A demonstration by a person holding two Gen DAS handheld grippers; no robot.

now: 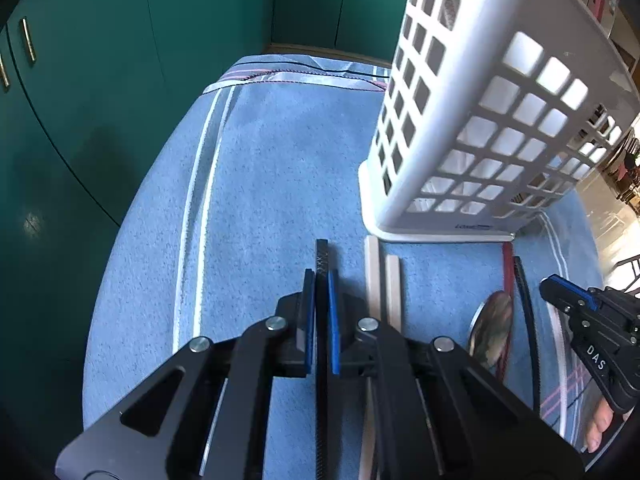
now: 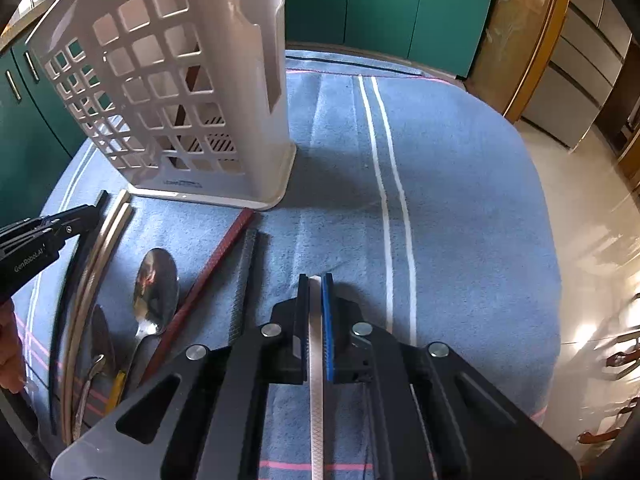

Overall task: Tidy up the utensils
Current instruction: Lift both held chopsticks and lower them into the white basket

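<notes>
At six o'clock of the left wrist view, left gripper pinching a black chopstick between narrow blue pads, tip poking out toward twelve. Lying flat on the blue towel just at three o'clock of it, two pale chopsticks, ends nearly touching the foot of the white utensil basket standing at one o'clock. Further round at three to four o'clock, resting beside each other: large spoon, red chopstick, another dark stick.

At six o'clock of the right wrist view, right gripper clamping a white chopstick, fingers drawn in tight on it, stick running straight back under the jaws. At eight to nine o'clock, waiting loose on the towel: spoons, red chopstick, grey stick, curved pale pair. Basket at eleven o'clock, some dark handles already showing through the lattice.

Judging the step as carrying both held sticks to the basket. Doing it well probably meaning: lifting clear of the towel first, tipping each stick toward upright, approaching the open top from above, not the lattice wall, and releasing only once the lower end is well inside. Moving one hand at a time likely avoiding a clash over the rim, or nudging the light basket over.
</notes>
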